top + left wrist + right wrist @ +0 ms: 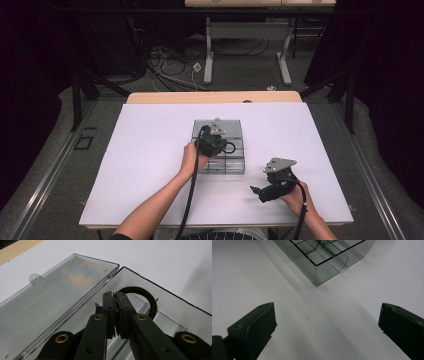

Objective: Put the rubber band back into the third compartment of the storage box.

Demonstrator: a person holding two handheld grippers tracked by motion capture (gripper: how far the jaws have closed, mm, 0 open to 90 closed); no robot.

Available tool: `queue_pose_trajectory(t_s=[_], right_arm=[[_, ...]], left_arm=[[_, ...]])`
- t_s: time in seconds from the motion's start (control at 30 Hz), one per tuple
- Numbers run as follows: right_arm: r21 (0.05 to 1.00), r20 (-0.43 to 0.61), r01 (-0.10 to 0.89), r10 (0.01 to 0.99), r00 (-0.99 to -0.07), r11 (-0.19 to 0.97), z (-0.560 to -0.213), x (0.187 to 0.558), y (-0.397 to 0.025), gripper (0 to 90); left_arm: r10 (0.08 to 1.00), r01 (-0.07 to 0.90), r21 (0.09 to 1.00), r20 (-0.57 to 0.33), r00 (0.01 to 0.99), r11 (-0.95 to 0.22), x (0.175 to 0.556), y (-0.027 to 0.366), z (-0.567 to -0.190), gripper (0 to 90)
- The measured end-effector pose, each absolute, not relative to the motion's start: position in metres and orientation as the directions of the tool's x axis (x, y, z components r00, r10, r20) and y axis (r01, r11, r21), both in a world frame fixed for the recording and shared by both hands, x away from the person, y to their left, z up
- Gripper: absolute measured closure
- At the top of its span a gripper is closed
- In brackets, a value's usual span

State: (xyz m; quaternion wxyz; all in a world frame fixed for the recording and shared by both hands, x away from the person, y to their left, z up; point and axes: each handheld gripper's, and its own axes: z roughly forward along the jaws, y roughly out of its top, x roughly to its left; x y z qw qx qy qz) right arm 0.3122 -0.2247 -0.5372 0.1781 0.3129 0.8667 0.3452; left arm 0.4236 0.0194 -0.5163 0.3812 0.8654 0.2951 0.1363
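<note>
Black ring (147, 300) seemingly pinched in left hand-held gripper (115, 296), over box (175, 307).

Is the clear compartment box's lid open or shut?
Open. The lid lies folded back flat beside the box, while the left claw pinches a black ring over it.

My table (150, 165), covered in white.
An open clear compartment box (235, 162) lies near its middle, lid (227, 127) folded flat toward the far edge, where bare wood shows past the white.
</note>
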Motion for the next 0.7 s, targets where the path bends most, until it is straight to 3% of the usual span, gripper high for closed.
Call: queue_pose_trajectory(t_s=[0.7], right_arm=[[0.709,-0.100,0.411,0.659,-0.745,0.573,-0.538,0.312,-0.224,1.1]], left_arm=[[0.613,0.403,0.728,0.030,0.789,-0.554,0.428,0.008,-0.522,86.5]])
